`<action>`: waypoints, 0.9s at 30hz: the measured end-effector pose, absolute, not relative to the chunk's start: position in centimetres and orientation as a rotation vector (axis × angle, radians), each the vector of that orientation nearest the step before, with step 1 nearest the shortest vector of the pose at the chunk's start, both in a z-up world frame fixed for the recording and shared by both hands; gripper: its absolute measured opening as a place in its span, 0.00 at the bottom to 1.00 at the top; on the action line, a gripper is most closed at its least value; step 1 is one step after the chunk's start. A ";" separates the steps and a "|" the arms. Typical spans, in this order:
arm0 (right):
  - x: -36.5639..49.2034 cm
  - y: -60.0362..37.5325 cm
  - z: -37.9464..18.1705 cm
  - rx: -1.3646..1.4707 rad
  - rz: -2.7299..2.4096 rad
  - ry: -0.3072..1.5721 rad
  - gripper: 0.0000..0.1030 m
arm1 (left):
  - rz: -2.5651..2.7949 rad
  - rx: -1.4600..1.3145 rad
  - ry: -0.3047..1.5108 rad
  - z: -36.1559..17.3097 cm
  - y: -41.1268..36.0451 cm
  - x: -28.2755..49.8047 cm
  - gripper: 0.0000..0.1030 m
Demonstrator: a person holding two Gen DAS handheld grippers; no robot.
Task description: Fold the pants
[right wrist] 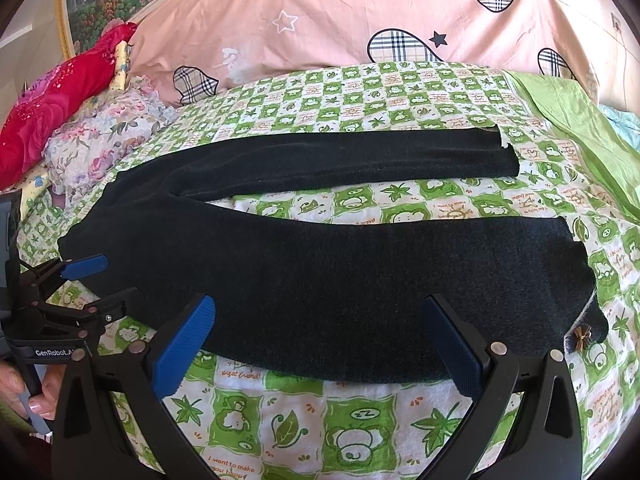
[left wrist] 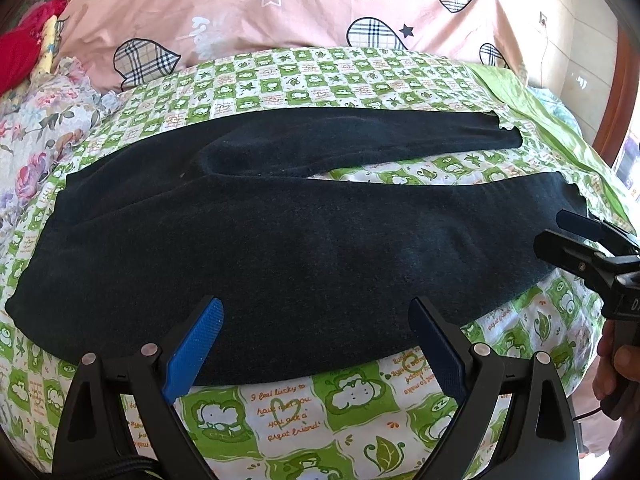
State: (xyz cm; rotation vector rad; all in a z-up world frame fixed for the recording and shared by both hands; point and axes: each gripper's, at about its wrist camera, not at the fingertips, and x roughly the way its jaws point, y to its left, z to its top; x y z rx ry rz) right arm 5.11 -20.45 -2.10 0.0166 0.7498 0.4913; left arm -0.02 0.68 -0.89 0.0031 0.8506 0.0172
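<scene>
Black pants (left wrist: 280, 240) lie flat on the green-and-white monkey-print sheet (left wrist: 280, 408), waist to the left, two legs stretching right with a gap between them. They also show in the right wrist view (right wrist: 340, 280), where a small bow ornament (right wrist: 579, 336) sits at the near leg's hem. My left gripper (left wrist: 316, 344) is open, hovering over the near edge of the waist part. My right gripper (right wrist: 316, 344) is open over the near leg's lower edge. The right gripper also shows in the left wrist view (left wrist: 560, 232), near the hem. The left gripper also shows in the right wrist view (right wrist: 104, 280), by the waist.
A pink quilt with plaid hearts (left wrist: 280, 8) lies along the far side of the bed. A floral cloth (right wrist: 104, 136) and a red cushion (right wrist: 60, 100) sit at the far left. A plain green sheet (right wrist: 580, 120) runs along the far right edge.
</scene>
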 end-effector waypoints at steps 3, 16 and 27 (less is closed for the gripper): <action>5.5 -20.7 -2.1 0.033 0.487 0.754 1.00 | 0.008 -0.002 0.856 -0.8 0.8 0.3 0.92; 7.7 -22.3 -1.9 0.080 0.489 0.769 1.00 | -0.049 0.024 0.880 -0.7 0.5 2.8 0.92; 13.2 -24.4 1.1 0.116 0.490 0.747 1.00 | -0.158 0.046 0.901 2.0 1.7 10.0 0.92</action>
